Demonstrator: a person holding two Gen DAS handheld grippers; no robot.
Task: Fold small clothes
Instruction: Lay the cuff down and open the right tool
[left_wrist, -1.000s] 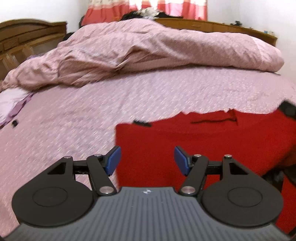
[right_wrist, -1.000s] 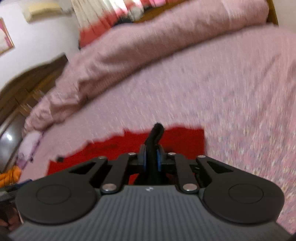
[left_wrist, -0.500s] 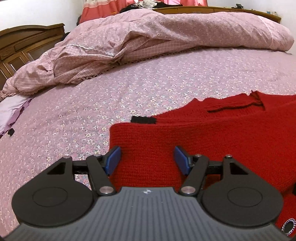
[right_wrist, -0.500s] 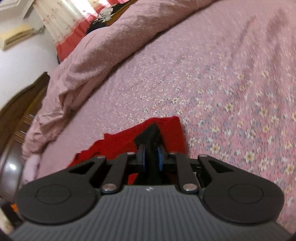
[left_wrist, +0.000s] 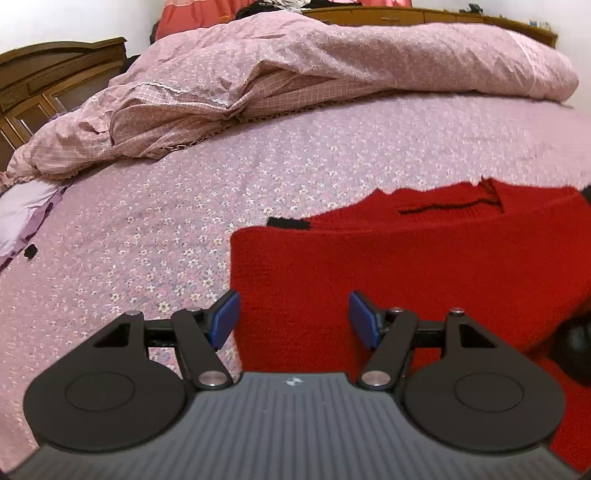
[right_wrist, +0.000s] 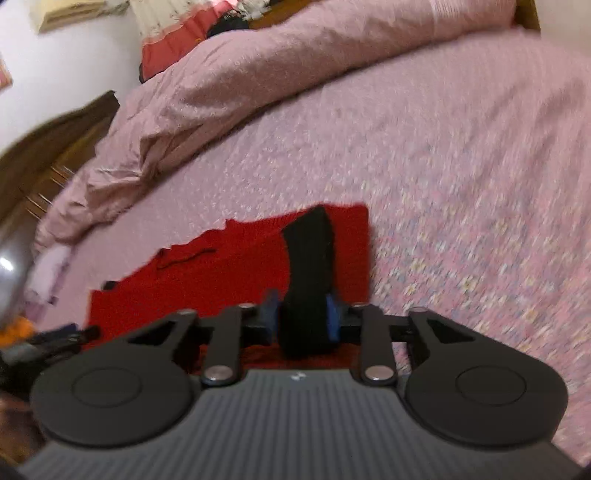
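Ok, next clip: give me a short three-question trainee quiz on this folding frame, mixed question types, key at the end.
1. True or false: the left gripper is clamped on the red sweater.
2. Which part of the sweater sits between the right gripper's opening jaws? A) neckline B) black cuff C) red hem
3. Fill in: the sweater lies on a pink ___ bedsheet.

Key:
1. False; its jaws stand open over the sweater's near left corner, pads not pressing.
2. B
3. floral
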